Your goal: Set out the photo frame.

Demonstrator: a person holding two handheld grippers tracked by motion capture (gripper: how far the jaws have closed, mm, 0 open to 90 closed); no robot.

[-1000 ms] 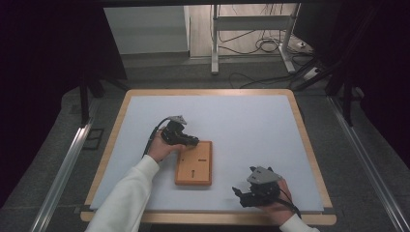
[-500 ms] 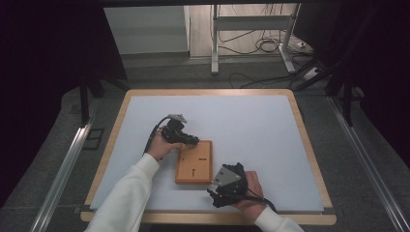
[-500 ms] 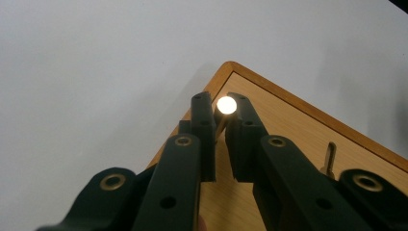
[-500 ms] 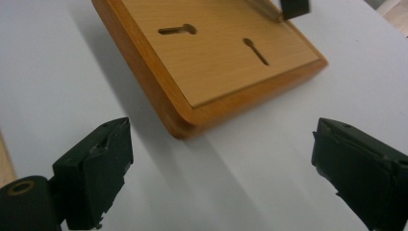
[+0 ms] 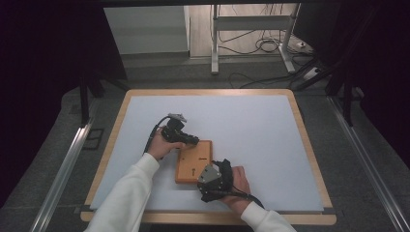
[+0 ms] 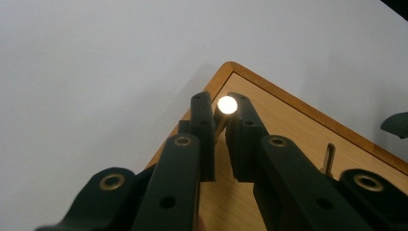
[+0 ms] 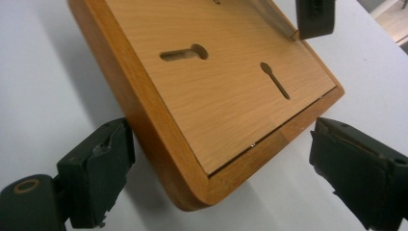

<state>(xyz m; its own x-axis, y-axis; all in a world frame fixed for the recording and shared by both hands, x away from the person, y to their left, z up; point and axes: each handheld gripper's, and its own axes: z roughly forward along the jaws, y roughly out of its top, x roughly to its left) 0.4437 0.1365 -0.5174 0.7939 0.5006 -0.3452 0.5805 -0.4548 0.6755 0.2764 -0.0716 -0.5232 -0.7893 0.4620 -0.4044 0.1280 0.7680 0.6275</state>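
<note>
Two tools at work on one wooden board (image 5: 194,161), lying flat near the front edge of the surface (image 5: 270,121), slightly left of middle. Left tool (image 6: 220,126) pressed together on a small metal pin (image 6: 227,105) at the board's far left corner. Right tool (image 7: 219,159) spread wide, straddling the board's near corner, pads not yet touching. Likely step: steadying the board while seating the pin. Next: close the right tool on the corner, then guide the pin toward a keyhole slot (image 7: 185,53). Plenty of bare room toward the far and right edges; little at the front edge.
</note>
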